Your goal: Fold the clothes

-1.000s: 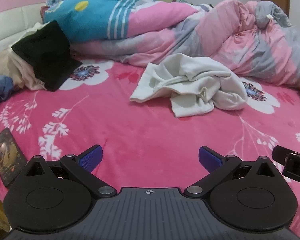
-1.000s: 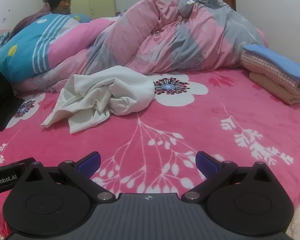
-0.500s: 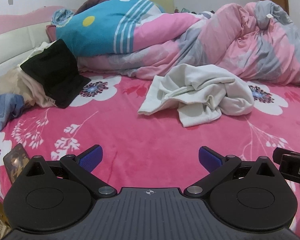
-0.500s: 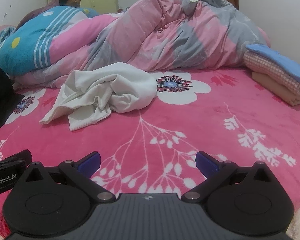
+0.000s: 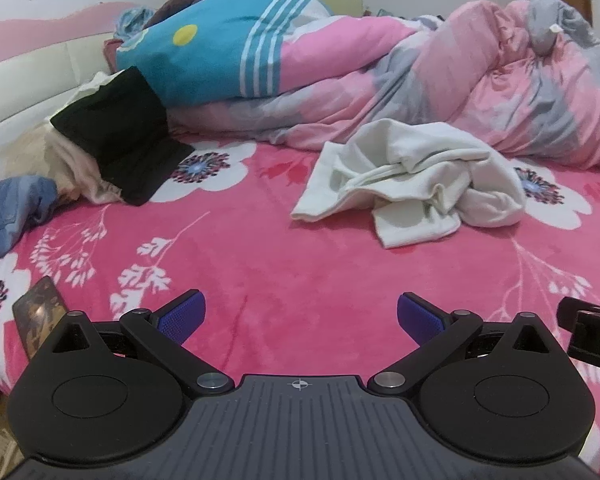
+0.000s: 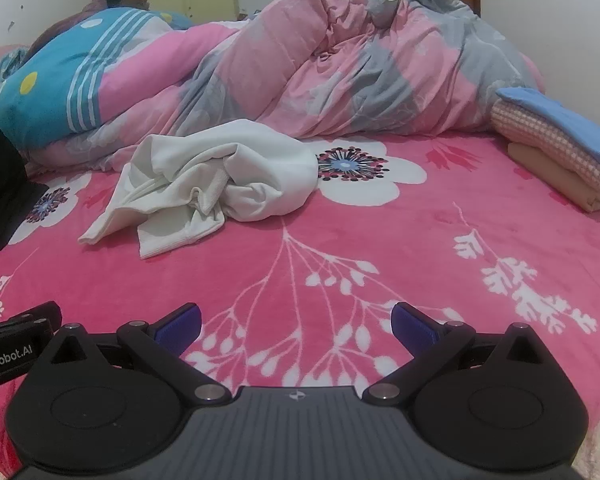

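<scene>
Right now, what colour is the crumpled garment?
White; the right wrist view shows it best.

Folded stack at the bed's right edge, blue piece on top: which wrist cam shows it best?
Right wrist. The folded stack sits fully in frame on the pink bedspread: blue layer over checked and tan layers. The left wrist view does not show it at all; its frame ends at the crumpled duvet.

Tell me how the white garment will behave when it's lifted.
The white garment lies crumpled in soft folds, so it will likely hang limp. Probably light, as the cloth looks thin. Its tangled layers may unfurl unevenly from one grip.
</scene>
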`<action>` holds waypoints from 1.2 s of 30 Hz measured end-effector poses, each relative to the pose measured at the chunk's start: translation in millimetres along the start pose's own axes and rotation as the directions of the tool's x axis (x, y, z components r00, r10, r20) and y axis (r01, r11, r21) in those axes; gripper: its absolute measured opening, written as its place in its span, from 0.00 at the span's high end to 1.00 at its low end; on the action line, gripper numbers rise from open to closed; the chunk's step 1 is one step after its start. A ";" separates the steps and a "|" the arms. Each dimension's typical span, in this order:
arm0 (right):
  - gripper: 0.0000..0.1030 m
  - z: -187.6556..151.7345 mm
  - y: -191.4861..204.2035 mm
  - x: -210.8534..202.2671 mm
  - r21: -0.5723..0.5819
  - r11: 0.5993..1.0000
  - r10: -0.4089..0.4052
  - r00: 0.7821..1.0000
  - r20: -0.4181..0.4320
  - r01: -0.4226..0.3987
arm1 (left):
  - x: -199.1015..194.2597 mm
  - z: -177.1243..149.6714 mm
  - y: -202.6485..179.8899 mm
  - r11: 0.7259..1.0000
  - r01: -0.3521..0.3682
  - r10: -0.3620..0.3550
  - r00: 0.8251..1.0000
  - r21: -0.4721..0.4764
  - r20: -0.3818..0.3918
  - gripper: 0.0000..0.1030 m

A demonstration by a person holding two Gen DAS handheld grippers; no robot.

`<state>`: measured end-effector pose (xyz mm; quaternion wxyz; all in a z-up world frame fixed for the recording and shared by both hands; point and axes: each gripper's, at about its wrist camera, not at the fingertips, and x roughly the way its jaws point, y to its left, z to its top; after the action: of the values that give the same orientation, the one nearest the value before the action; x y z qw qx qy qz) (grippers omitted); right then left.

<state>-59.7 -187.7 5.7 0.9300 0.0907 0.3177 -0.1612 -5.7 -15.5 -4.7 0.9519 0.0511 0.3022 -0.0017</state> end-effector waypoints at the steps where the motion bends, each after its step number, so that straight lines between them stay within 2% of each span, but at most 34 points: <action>1: 0.00 0.2 0.3 0.5 0.000 1.000 0.000 1.000 -0.001 0.000 | 0.6 0.0 0.1 1.000 -0.005 0.005 1.000 0.002 -0.004 0.00; 9: 0.00 0.7 3.2 3.5 -0.002 1.000 -0.001 1.000 -0.008 0.001 | 10.8 -1.6 5.4 1.000 0.015 -0.017 0.997 -0.024 -0.073 0.00; 12: 0.00 1.1 3.0 4.2 -0.001 1.000 -0.003 1.000 -0.009 0.003 | 8.3 -0.4 6.0 0.998 0.060 -0.062 0.995 -0.024 -0.075 0.00; 14: 0.00 1.1 3.0 4.5 -0.002 1.000 -0.003 1.000 -0.009 0.003 | 3.5 0.8 8.7 0.993 0.103 -0.107 0.993 -0.058 -0.060 0.00; 17: 0.00 1.1 3.0 4.2 -0.002 1.000 -0.003 1.000 -0.007 0.003 | -2.5 3.8 11.0 0.987 0.123 -0.127 0.991 -0.099 -0.032 0.00; 20: 0.00 1.6 3.7 2.7 -0.004 1.000 -0.004 1.000 0.000 0.004 | -4.3 6.0 11.0 0.991 0.085 -0.086 0.996 -0.107 -0.008 0.00; 25: 0.00 2.9 3.7 0.8 -0.002 1.000 -0.004 1.000 0.007 0.004 | -2.1 6.5 10.9 0.993 0.084 -0.085 0.996 -0.082 -0.012 0.00; 29: 0.00 2.3 4.0 -0.3 -0.002 1.000 -0.001 1.000 0.009 0.001 | 1.5 4.0 7.3 0.998 0.043 -0.043 0.999 -0.037 -0.009 0.00; 36: 0.00 1.2 1.3 -0.9 0.005 1.000 0.001 1.000 0.010 -0.001 | 5.2 -0.5 11.3 0.996 0.049 -0.049 0.999 -0.068 -0.005 0.00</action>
<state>-59.3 -186.6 7.3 0.9315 0.0926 0.3124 -0.1619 -1.4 -4.0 -7.1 0.9518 0.0110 0.3063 -0.0146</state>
